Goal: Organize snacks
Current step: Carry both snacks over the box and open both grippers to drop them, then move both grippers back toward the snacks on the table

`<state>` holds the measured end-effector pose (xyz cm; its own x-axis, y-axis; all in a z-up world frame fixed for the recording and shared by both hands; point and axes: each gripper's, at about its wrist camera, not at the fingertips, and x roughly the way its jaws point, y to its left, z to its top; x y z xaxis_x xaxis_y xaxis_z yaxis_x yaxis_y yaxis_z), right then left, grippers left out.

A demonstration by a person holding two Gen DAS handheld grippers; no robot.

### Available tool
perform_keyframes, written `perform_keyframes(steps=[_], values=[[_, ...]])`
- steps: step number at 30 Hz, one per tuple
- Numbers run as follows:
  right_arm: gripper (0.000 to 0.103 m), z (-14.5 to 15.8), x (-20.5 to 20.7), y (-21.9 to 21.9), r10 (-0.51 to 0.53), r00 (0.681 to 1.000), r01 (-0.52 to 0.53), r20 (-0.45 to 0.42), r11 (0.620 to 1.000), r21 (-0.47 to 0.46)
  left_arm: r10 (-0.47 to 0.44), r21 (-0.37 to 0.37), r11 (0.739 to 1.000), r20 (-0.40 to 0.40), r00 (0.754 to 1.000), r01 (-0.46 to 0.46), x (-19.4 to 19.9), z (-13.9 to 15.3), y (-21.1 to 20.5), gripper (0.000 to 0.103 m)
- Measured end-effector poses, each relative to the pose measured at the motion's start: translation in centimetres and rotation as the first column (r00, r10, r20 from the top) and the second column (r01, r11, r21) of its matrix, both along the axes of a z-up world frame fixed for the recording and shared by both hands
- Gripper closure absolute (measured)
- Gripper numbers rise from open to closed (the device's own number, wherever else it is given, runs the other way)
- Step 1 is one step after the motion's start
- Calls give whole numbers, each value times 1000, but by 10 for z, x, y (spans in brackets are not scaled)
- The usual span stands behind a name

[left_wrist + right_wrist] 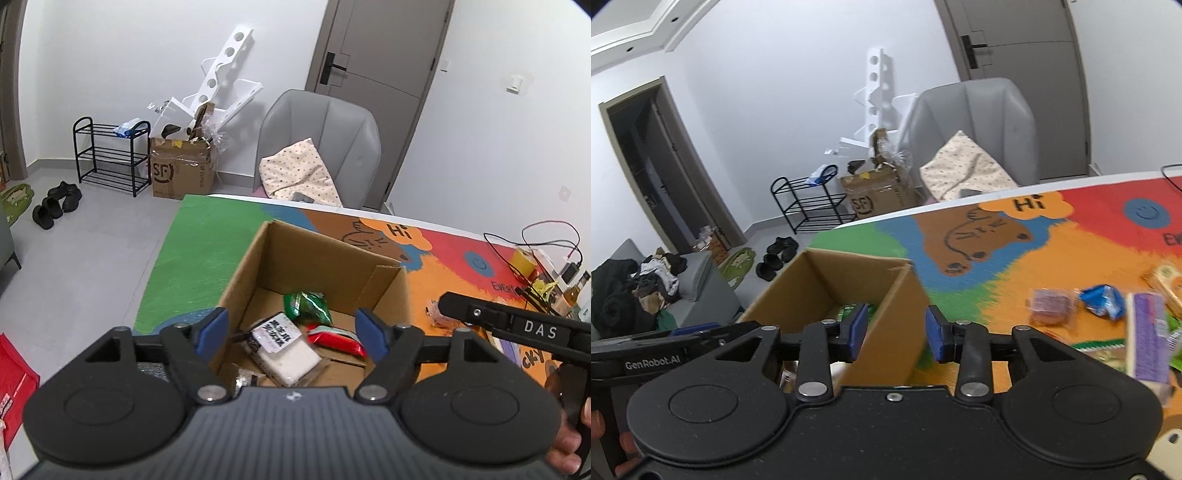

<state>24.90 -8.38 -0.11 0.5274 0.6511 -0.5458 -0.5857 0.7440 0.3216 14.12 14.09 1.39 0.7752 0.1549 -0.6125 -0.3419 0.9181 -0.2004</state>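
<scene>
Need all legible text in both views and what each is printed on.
"SF": floor carton
"SF EXPRESS": same carton's side, small
"Hi": orange bubble on mat
"DAS": right tool
"GenRobot.AI": left tool
"EVER…": mat, cut off
"…CKY": mat, cut off
White snack label in box: unreadable
Red bag print: unreadable

Ahead of the left fingers, an orange cloud point(400, 233) printed on the tabletop mat reads "Hi"; to their right, "EVER" point(503, 287) shows on the mat, then runs under clutter. Just right of them, the other gripper's black arm point(541, 329) carries "DAS". Far ahead and left, a floor carton point(181, 173) bears "SF" and "SF EXPRESS". Left of the right fingers, a black arm point(652, 365) reads "GenRobot.AI".
</scene>
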Motion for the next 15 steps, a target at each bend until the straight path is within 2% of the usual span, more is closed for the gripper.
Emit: perform_keyframes(steps=[6, 15], values=[[63, -7, 2, -26, -46, 999, 46, -16, 999, -13, -44, 1, 999, -4, 999, 44, 8, -2, -18, 21], [54, -12, 1, -65, -100, 995, 100, -26, 995, -11, -100, 4, 995, -14, 995, 100, 18, -4, -48, 20]])
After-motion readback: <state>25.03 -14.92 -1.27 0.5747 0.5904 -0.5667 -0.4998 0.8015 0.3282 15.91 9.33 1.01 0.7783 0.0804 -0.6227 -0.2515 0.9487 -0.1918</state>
